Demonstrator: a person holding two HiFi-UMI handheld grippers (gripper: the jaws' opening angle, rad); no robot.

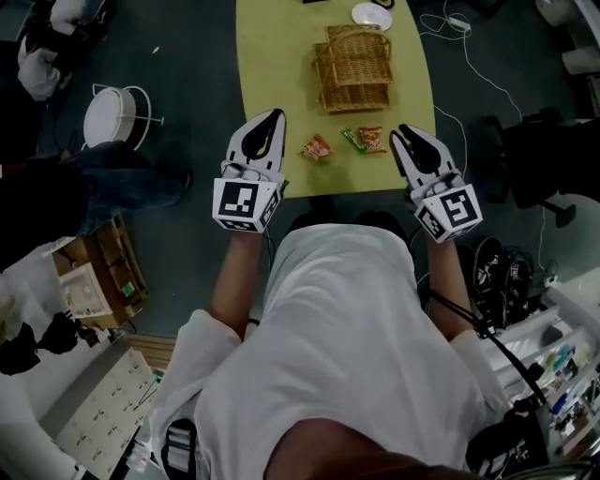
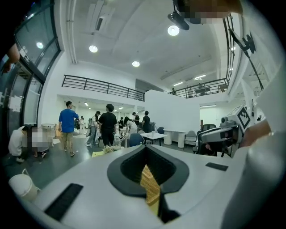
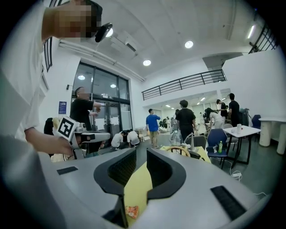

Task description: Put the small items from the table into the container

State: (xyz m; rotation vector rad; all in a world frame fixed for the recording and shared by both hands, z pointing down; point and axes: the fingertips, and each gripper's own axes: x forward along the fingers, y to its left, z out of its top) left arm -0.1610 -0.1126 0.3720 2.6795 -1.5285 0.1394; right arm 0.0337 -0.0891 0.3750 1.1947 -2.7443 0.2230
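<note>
The left gripper (image 1: 272, 120) has its fingers pressed together with nothing in them. In the left gripper view (image 2: 145, 152) only a sliver of the yellow table (image 1: 272, 56) shows below where the tips meet. The right gripper (image 1: 406, 133) has its fingers a narrow slit apart and also holds nothing. In the right gripper view (image 3: 141, 152) that slit shows the table and, low down, an orange-toned packet (image 3: 131, 211); which packet it is cannot be told.

In the head view both grippers point toward 12 o'clock over the table's near edge. An orange snack packet (image 1: 317, 148) lies near the left fingertips, at about 4 o'clock from them. A red-orange packet (image 1: 372, 139) lies just beside the right fingertips at their 9 o'clock. A green packet (image 1: 351, 138) touches it on its 9 o'clock side. All three packets lie on the table, outside the container.

The wicker basket (image 1: 353, 67) stands at 12 o'clock from the packets, apart from them. A white dish (image 1: 371, 15) sits at the basket's 12 o'clock, by the far edge. Off the table at 3 o'clock, a white cable (image 1: 473, 58) trails over the floor and a black chair (image 1: 539, 159) stands beyond it.
</note>
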